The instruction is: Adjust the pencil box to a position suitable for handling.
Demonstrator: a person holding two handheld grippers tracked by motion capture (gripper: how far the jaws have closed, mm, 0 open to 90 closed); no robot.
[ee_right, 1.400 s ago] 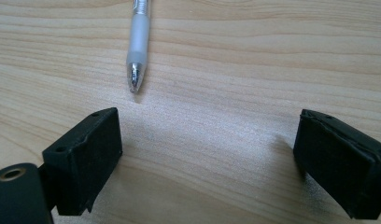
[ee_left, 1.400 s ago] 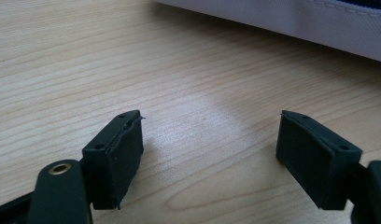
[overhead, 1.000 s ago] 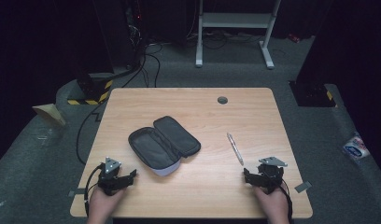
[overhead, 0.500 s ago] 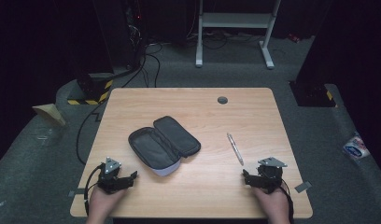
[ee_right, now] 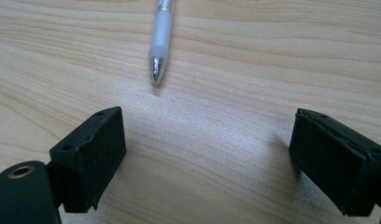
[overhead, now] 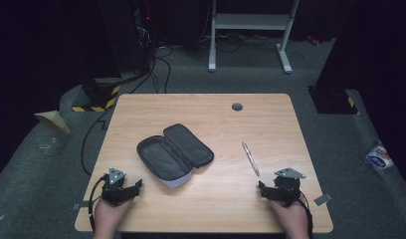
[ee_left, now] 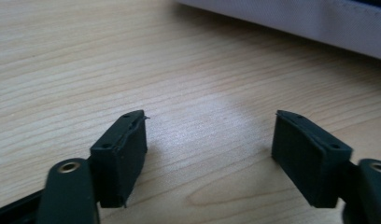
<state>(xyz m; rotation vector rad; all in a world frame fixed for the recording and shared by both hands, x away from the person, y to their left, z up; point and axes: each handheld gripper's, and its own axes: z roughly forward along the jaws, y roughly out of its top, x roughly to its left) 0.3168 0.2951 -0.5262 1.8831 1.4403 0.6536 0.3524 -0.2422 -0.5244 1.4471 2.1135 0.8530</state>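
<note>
My left gripper [overhead: 125, 188] rests low at the near edge of the table [overhead: 201, 107], hand behind it, jaws pointing away from me. They stand wide with bare wood between them and have just been closing a little. My right gripper [overhead: 271, 191] sits likewise at the near right, jaws wide apart, gripping nothing. One pen [ee_right: 159, 35] lies just ahead of my right gripper, its metal tip toward the gap. One pencil case [overhead: 173, 154], unzipped and lying open, lies ahead and to the right of my left gripper; the pale edge in the left gripper view is probably its side. Two grippers, one pen, one case.
</note>
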